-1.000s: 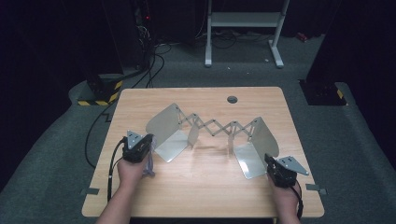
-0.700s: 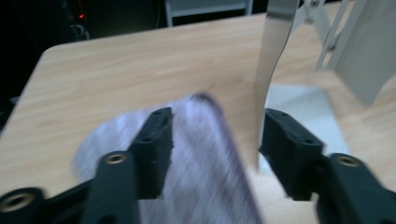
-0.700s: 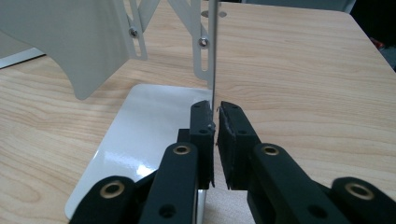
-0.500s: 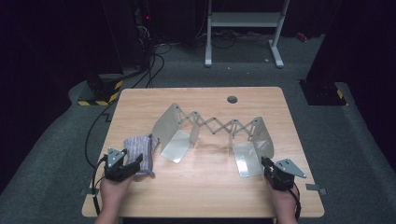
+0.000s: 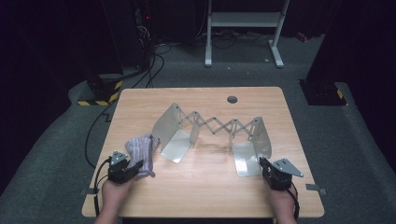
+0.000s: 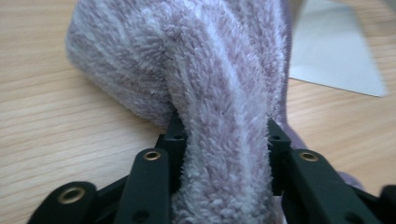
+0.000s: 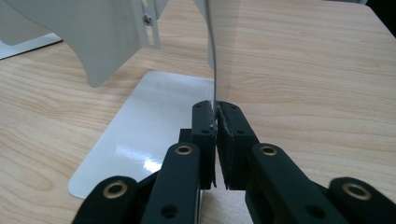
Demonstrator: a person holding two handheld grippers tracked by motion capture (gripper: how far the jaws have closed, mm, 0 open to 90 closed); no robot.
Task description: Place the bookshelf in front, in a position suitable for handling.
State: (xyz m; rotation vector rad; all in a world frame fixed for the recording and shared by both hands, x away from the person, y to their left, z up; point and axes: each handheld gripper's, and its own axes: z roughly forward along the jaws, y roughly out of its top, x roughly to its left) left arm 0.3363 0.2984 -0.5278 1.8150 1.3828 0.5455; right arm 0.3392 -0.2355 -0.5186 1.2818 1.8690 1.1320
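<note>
Lilac fleece towel (image 5: 141, 153) is lying bunched on the desk (image 5: 205, 196) in the high view, just left of the folding metal rack (image 5: 212, 135); the left gripper (image 5: 128, 170) is sitting at the towel's near end, the right gripper (image 5: 267, 169) at the rack's near right plate. Rack is standing stretched out, scissor links spanning between two end panels. Judging progress: rack looks set up, towel not yet on or in it, so placing is likely what is remaining

Left gripper view: towel (image 6: 205, 84) is running up between the jaws, which have just been closing and are now pressing its pile from both sides; the rest is drooping onto the desk (image 6: 60, 121), with a corner of the rack's base plate (image 6: 331, 60) beyond

Right gripper view: the jaws are clamping together on the thin upright edge of the rack's panel (image 7: 214, 56), base plate (image 7: 144, 130) lying flat on the desk (image 7: 308, 74) beside

No brand, label or readable writing is showing anywhere
</note>
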